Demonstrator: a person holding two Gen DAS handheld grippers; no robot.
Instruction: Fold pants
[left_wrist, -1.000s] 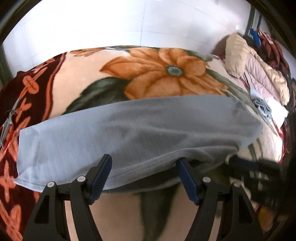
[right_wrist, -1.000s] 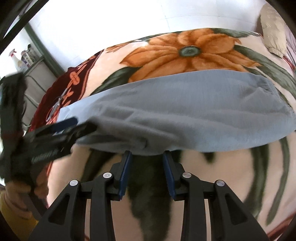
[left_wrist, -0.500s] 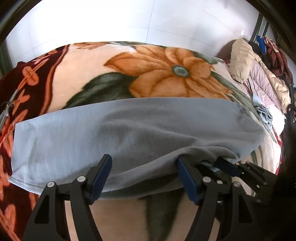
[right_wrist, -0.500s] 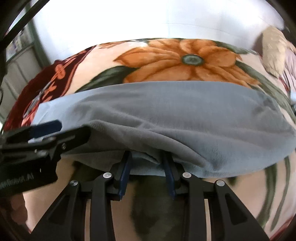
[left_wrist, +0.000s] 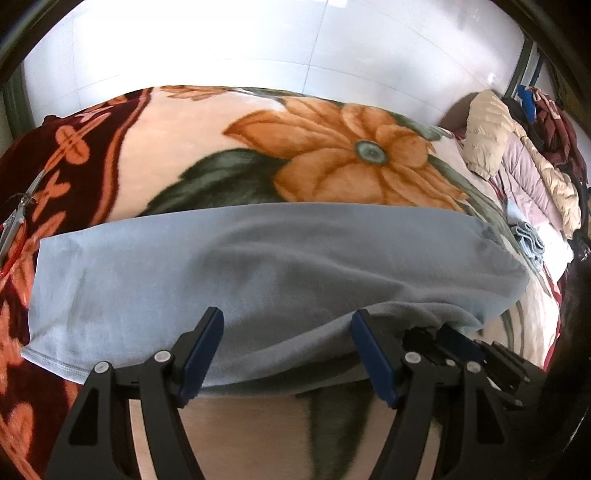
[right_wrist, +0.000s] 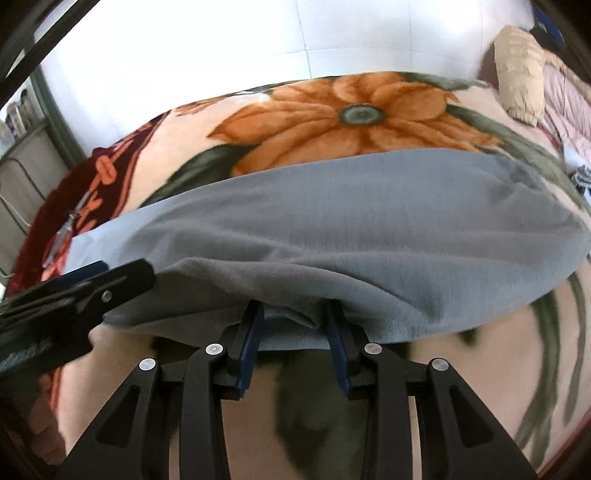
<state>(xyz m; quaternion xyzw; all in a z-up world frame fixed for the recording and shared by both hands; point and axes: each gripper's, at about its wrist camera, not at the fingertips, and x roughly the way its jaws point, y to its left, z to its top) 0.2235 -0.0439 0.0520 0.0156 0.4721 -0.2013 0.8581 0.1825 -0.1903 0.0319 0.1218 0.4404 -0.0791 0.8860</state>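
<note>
Grey pants (left_wrist: 258, 266) lie crosswise on a floral blanket (left_wrist: 332, 147), folded lengthwise into a long band. My left gripper (left_wrist: 288, 350) stands wide open at the band's near edge, and the cloth runs flat between its blue pads (left_wrist: 201, 350) without being pinched. My right gripper (right_wrist: 293, 332) is at the same edge further right, its jaws partly open with a raised fold of the pants (right_wrist: 332, 229) between its fingers. The right gripper (left_wrist: 458, 343) shows beside the left one, and the left gripper (right_wrist: 92, 288) shows at the left of the right wrist view.
Puffy jackets (left_wrist: 517, 166) are piled at the bed's right end, with a small folded blue cloth (left_wrist: 528, 240) in front of them. A metal tool like scissors (left_wrist: 18, 218) lies on the blanket's dark red border. A white tiled wall stands behind the bed, and a shelf with bottles (right_wrist: 14, 118) at far left.
My right gripper has moved forward onto the near edge of the pants, so the cloth now lies between its fingers and bunches up there. The left gripper has stayed open at the edge.
</note>
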